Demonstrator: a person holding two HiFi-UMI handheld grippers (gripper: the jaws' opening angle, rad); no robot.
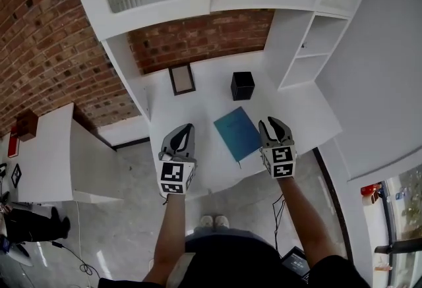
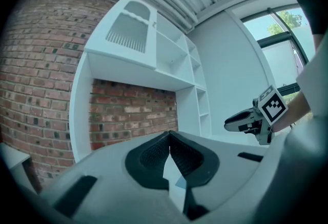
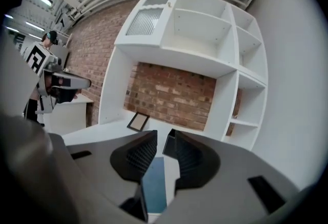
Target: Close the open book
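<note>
A teal book (image 1: 237, 133) lies flat and closed on the white desk (image 1: 204, 102), cover up, near the front edge. My left gripper (image 1: 186, 127) hovers to the book's left. In the left gripper view its pads (image 2: 169, 133) meet at the tips with nothing between them. My right gripper (image 1: 273, 122) hangs just right of the book, above the desk. In the right gripper view the right gripper (image 3: 163, 136) shows a narrow gap between its pads and holds nothing. The book (image 3: 155, 187) is visible below, through that gap. Neither gripper touches the book.
A black cube-shaped box (image 1: 242, 86) stands behind the book, and a small picture frame (image 1: 182, 78) lies at the back left. White shelving (image 1: 310, 49) rises on the right, a brick wall (image 1: 198, 39) behind. A lower white table (image 1: 46, 155) stands to the left.
</note>
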